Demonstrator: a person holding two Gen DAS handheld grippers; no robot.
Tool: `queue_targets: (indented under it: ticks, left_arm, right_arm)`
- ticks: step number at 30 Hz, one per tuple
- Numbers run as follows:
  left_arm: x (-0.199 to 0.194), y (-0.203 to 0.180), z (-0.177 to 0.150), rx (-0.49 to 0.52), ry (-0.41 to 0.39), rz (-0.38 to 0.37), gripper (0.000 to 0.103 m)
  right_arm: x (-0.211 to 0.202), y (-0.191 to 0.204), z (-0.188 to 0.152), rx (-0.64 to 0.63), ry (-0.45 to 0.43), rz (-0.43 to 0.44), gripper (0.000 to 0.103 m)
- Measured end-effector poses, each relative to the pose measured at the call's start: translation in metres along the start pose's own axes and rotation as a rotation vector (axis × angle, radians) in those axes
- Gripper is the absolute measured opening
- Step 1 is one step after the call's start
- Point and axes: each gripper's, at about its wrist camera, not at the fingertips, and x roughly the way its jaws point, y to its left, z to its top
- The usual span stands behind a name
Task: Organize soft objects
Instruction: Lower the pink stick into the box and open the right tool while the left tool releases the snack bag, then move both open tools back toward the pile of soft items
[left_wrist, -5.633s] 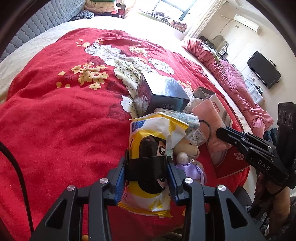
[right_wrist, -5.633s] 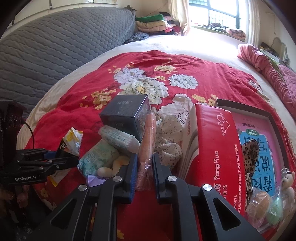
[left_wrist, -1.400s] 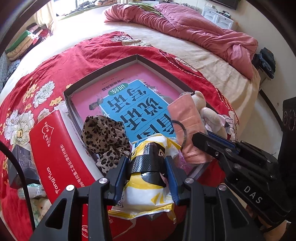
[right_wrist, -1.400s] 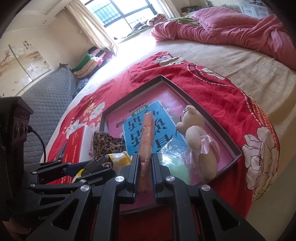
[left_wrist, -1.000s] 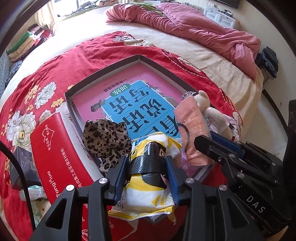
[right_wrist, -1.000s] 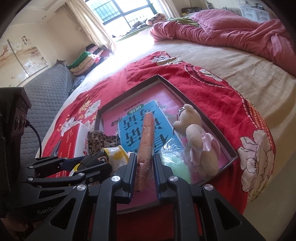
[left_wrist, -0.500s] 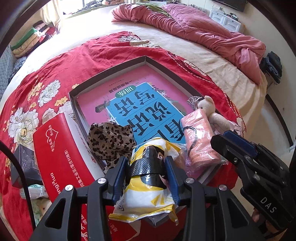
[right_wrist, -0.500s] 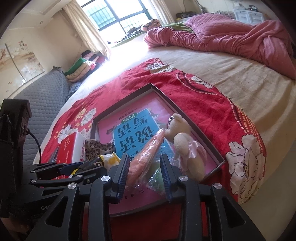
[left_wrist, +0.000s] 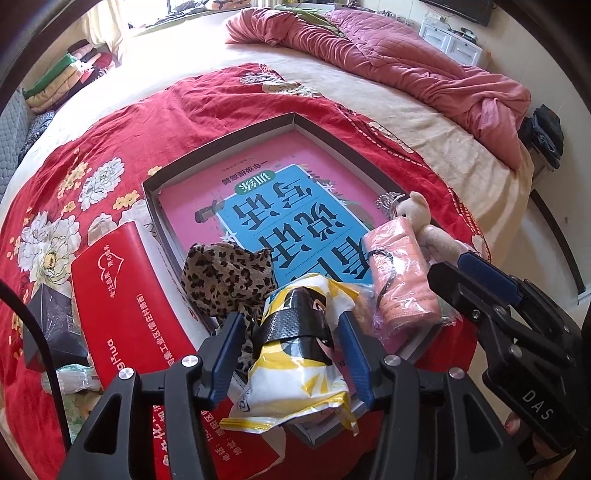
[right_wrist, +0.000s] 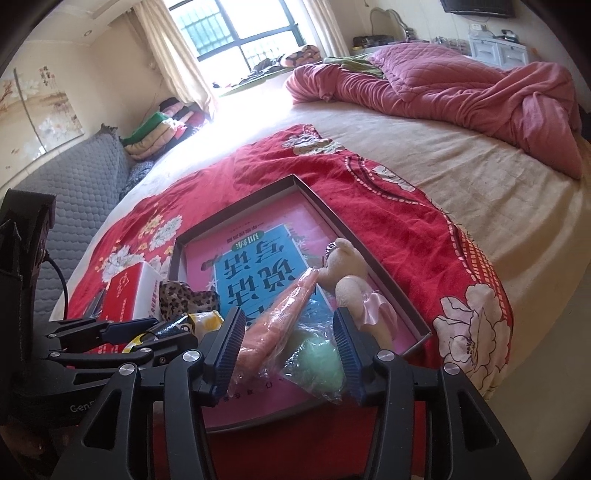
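A yellow-and-white snack packet (left_wrist: 295, 354) with a black band lies on the near rim of the dark shallow tray (left_wrist: 221, 144). It sits between the opening jaws of my left gripper (left_wrist: 291, 332), and gaps show at both pads. A pink cloth roll (right_wrist: 280, 314) in clear plastic rests inside the tray (right_wrist: 236, 214). It slants between the opening jaws of my right gripper (right_wrist: 286, 332), which no longer clamp it. In the left wrist view the pink roll (left_wrist: 399, 273) lies beside a small teddy bear (left_wrist: 413, 214). A leopard-print cloth (left_wrist: 225, 273) lies at the tray's left.
A red tissue box (left_wrist: 125, 295) and a black box (left_wrist: 51, 317) lie left of the tray on the red floral blanket (left_wrist: 110, 129). A green item in plastic (right_wrist: 317, 354) sits under my right jaws. A pink quilt (right_wrist: 443, 85) is heaped at the far side of the bed.
My right jaws have spread and the pink roll has dropped from upright to slanting in the tray. My left jaws have widened off the snack packet.
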Motion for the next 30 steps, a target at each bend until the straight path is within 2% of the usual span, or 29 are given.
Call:
queue_targets:
  ticks: [5, 15, 18, 30]
  left_arm:
    - [0.0, -0.002, -0.001, 0.017, 0.006, 0.001, 0.058]
    - [-0.011, 0.005, -0.005, -0.009, -0.033, -0.037, 0.065]
    - [-0.016, 0.009, -0.004, -0.025, -0.05, -0.04, 0.068]
    - [-0.04, 0.019, -0.012, -0.044, -0.107, -0.033, 0.072]
  right_arm:
    - [-0.002, 0.001, 0.001, -0.008, -0.005, -0.017, 0.058]
    - [-0.003, 0.0, 0.001, -0.022, -0.022, -0.054, 0.06]
    - [-0.004, 0.0, 0.001, -0.026, -0.023, -0.068, 0.067]
    - [-0.011, 0.005, 0.004, -0.054, -0.053, -0.109, 0.068]
